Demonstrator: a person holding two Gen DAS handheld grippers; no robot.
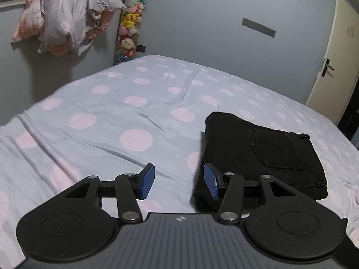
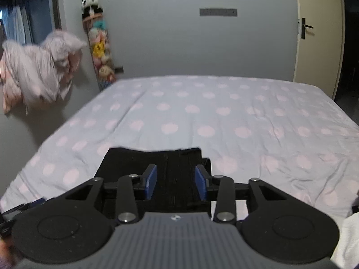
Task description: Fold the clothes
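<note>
A pair of black jeans (image 1: pixel 269 152) lies folded into a compact rectangle on the bed, back pocket facing up. In the left wrist view my left gripper (image 1: pixel 179 179) hovers just left of the jeans' near corner, its blue pads apart with only bedsheet between them. The right pad (image 1: pixel 211 181) overlaps the edge of the jeans in the picture. In the right wrist view my right gripper (image 2: pixel 176 180) hangs above the same jeans (image 2: pixel 134 163), jaws apart and nothing pinched between its pads.
The bed (image 1: pixel 112 112) carries a pale sheet with pink dots and a few wrinkles. A bundle of pink-grey bedding (image 1: pixel 62 15) hangs on the left wall beside a tall tube of plush toys (image 1: pixel 130 22). A cream door (image 1: pixel 334 60) stands at the right.
</note>
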